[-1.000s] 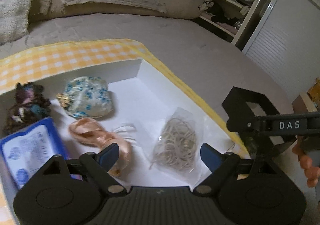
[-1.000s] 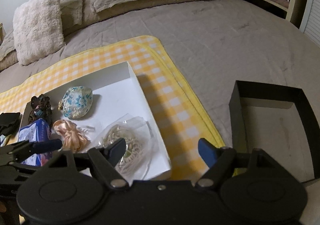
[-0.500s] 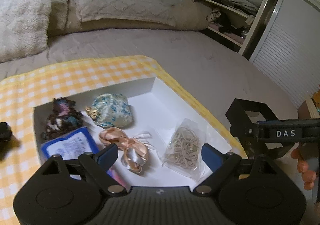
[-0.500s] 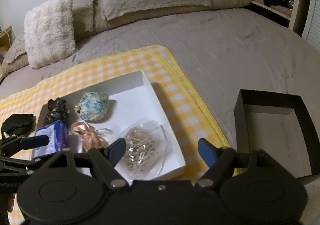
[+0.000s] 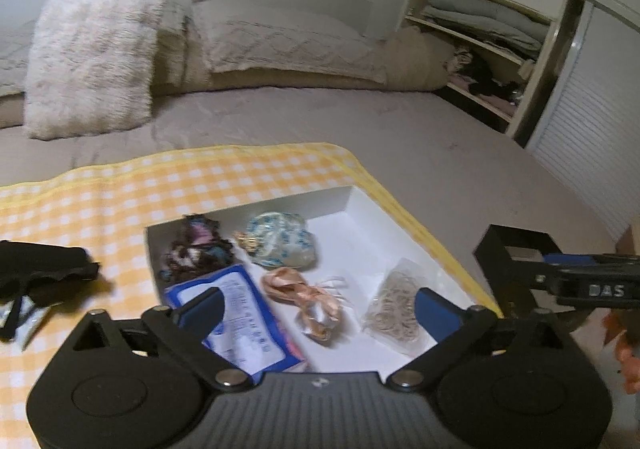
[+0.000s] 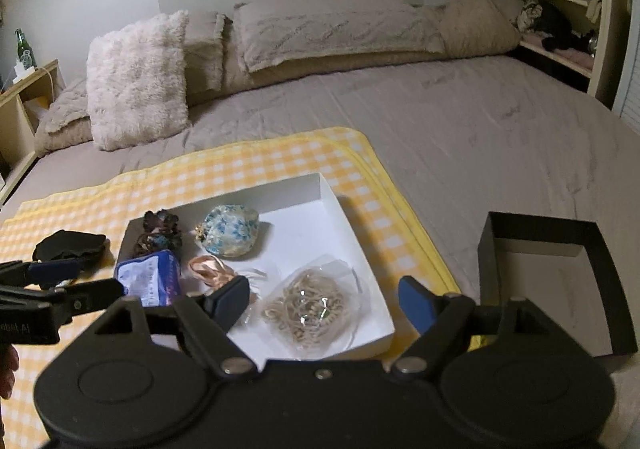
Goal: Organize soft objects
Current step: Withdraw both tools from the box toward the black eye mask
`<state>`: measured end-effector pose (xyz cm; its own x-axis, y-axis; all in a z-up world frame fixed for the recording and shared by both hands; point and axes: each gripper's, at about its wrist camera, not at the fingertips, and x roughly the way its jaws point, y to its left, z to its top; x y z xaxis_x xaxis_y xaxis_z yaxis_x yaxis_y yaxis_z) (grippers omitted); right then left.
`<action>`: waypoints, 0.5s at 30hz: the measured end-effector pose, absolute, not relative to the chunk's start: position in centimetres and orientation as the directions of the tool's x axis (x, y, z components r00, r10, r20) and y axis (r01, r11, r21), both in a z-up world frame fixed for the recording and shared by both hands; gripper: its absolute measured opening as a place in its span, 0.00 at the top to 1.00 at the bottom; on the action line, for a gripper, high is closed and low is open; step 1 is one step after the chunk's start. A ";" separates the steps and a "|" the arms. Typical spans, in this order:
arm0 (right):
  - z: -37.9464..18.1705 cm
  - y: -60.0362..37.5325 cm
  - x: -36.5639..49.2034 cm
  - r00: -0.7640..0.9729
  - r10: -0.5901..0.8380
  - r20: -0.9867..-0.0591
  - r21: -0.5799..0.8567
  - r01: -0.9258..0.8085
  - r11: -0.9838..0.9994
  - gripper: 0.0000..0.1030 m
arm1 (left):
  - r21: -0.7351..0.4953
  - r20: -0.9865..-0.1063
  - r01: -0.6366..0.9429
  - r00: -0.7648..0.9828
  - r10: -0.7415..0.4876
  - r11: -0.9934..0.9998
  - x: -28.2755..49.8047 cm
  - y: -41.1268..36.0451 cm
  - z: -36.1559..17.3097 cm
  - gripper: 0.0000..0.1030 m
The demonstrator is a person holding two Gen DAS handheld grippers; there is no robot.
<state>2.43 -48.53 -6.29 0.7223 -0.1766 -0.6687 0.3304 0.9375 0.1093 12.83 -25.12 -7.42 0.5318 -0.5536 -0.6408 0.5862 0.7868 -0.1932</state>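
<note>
I am holding the left gripper point(image 5: 316, 303) above the white tray point(image 5: 372, 205), its jaws just opening wide with nothing gripped. My right gripper point(image 6: 324, 299) is hanging beside it, jaws likewise widening, empty. The bag of rubber bands point(image 6: 310, 307) is lying at the tray's five o'clock corner, the floral pouch point(image 6: 230, 231) at twelve.

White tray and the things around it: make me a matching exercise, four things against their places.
Things:
1. rubber bands bag
2. floral pouch
3. black cloth
4. black box

Places:
A. on the bare grey bedspread, off the checked cloth
B. on the checked cloth, outside the white tray
C. in the tray, near its front right corner
D. in the tray, toward its back wall

Pairs: 1-C, 2-D, 3-B, 4-A
</note>
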 end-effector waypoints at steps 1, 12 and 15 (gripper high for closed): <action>-6.2 -48.3 2.3 0.724 -0.179 -0.666 0.105 0.329 0.939 0.18 | -0.184 -0.642 0.578 0.541 -0.543 0.795 12.8 -24.8 -7.3 0.00; -5.8 -46.8 1.1 0.723 -0.216 -0.656 0.048 0.326 0.944 0.00 | -0.148 -0.649 0.522 0.589 -0.481 0.840 12.4 -22.9 -7.1 0.00; -5.8 -46.4 1.1 0.719 -0.233 -0.655 0.033 0.336 0.941 0.00 | -0.142 -0.644 0.514 0.601 -0.473 0.846 12.3 -22.5 -6.9 0.00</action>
